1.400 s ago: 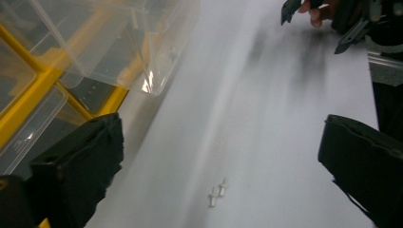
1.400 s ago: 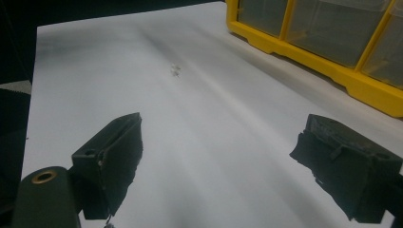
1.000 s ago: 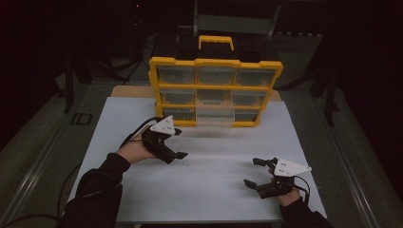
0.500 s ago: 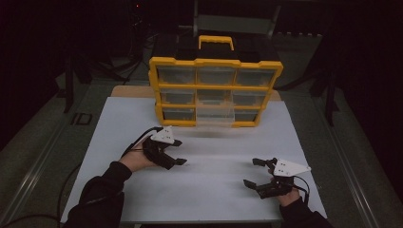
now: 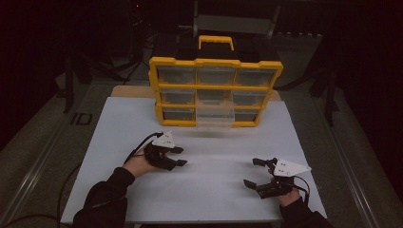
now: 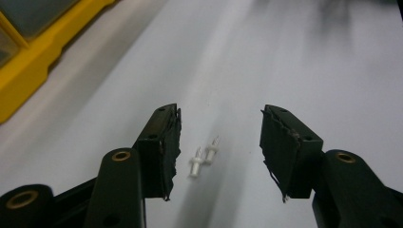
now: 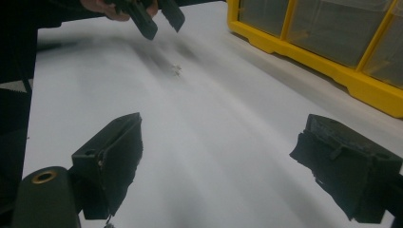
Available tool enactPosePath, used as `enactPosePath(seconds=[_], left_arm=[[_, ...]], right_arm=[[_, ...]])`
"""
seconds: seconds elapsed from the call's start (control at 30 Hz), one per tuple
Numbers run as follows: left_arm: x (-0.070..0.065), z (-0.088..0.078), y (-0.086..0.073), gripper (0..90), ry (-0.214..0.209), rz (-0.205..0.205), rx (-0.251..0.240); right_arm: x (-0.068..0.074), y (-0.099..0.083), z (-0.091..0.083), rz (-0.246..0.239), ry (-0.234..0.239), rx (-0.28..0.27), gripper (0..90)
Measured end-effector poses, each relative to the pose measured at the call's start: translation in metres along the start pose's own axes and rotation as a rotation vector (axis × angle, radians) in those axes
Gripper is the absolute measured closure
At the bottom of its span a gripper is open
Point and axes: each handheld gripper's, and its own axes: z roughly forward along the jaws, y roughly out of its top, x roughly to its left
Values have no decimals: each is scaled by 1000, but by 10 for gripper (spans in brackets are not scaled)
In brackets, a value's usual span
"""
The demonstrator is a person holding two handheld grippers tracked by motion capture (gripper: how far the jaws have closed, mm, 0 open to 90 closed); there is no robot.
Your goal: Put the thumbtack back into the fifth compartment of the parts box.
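1. Two small white plastic anchors (image 6: pixel 204 159) lie side by side on the white table sheet (image 5: pixel 214 190), touching or nearly so, each with a wider head and a thin ribbed stem
2. The left gripper (image 6: pixel 218 142) is low over them; its jaws have just been closing and now stand partly apart, with the anchors on the sheet between them, nearer the left-hand pad, and neither pad touching them
3. In the high view the left gripper (image 5: pixel 177 156) is at the left-centre of the sheet, well in front of the yellow organizer (image 5: pixel 216 90), with the person's left hand (image 5: pixel 138 164) behind it
4. The right gripper (image 5: pixel 254 172) is low at the right front of the sheet, its jaws spread wide with nothing between them; in its own view the right gripper (image 7: pixel 218 156) frames bare sheet, and the anchors (image 7: pixel 177 69) show as a faint white speck just below the other gripper's tips
5. The organizer stands upright at the far edge of the sheet, with a black top and a yellow handle (image 5: pixel 216 42)
6. Its front shows three rows of three clear drawers; the contents are too dim to tell
7. One drawer, the bottom middle drawer (image 5: pixel 215 115), is pulled out toward the person, and nothing can be made out inside it
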Motion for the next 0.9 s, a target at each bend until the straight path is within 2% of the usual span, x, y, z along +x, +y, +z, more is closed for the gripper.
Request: enactPosePath(seconds=[0.13, 0.3, 0.43, 0.7, 0.9], left_arm=[[2, 6, -5, 489, 2, -19, 15], [4, 12, -10, 553, 24, -33, 24], [6, 16, -14, 613, 25, -46, 24], [9, 25, -19, 688, 41, -50, 70], [12, 28, -22, 725, 36, -57, 80]], right_arm=[[0, 0, 0, -2, 0, 1, 138], [0, 0, 0, -3, 1, 1, 138], [0, 0, 0, -2, 1, 2, 138], [0, 0, 0, -3, 1, 2, 138], [0, 0, 0, -1, 1, 4, 138]])
